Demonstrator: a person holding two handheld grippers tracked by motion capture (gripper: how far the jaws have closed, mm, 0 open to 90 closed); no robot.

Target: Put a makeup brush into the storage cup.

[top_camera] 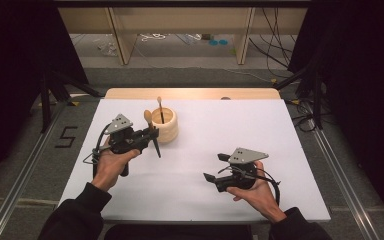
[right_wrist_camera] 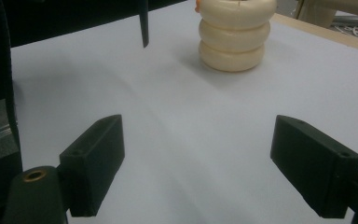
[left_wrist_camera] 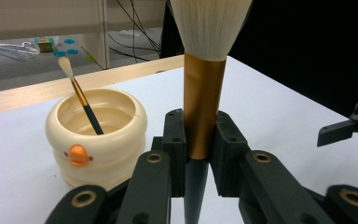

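Observation:
A thick brush with cream bristles, a gold ferrule and a dark pointed handle stands upright in my left gripper, whose jaws are shut on the ferrule. In the high view that left gripper hovers just left of a cream ringed cup, and the thick brush's handle points down at the table. A thin brush leans inside the cup. My right gripper rests low at the front right, open, with nothing between its jaws. Ahead of it stand the cup and the handle tip.
A white sheet covers the table, with a wooden strip along its far edge. Beyond it are wooden shelf legs and cables on the floor. Dark stands flank the table.

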